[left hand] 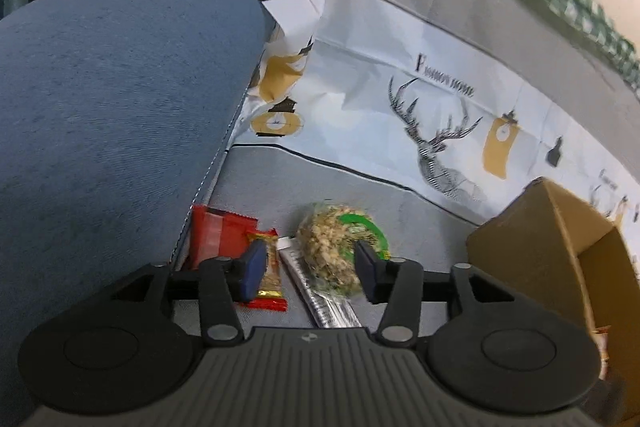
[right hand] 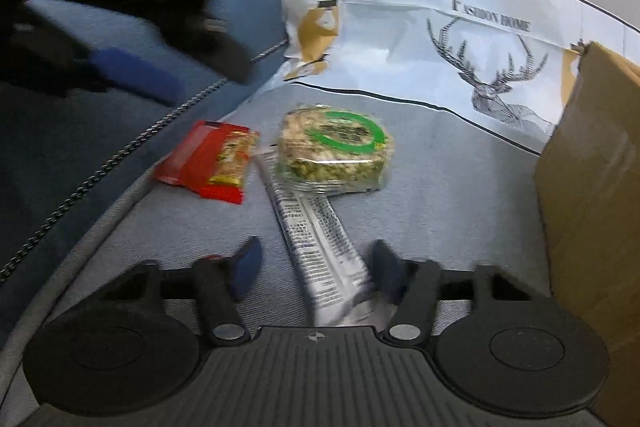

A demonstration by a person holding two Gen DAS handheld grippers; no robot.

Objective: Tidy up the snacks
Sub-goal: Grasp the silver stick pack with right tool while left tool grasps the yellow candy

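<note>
Several snacks lie on the grey cloth. A round puffed-grain cake (left hand: 336,255) (right hand: 336,151) with a green label rests on a long silver packet (left hand: 328,303) (right hand: 316,243). Beside them a peanut bar (left hand: 271,271) (right hand: 232,159) lies over a flat red packet (left hand: 212,239) (right hand: 188,163). My left gripper (left hand: 310,273) hovers open over the bar and the cake, gripping nothing. In the right wrist view it is a dark blur at upper left (right hand: 132,71). My right gripper (right hand: 316,269) straddles the near end of the silver packet. Its left pad stands clear of the packet, so the gripper is open.
A blue cushion (left hand: 120,107) (right hand: 60,155) rises on the left, right against the red packet. An open cardboard box (left hand: 560,251) (right hand: 592,195) stands on the right. A creased cloth with a deer print (left hand: 440,147) (right hand: 496,83) covers the back.
</note>
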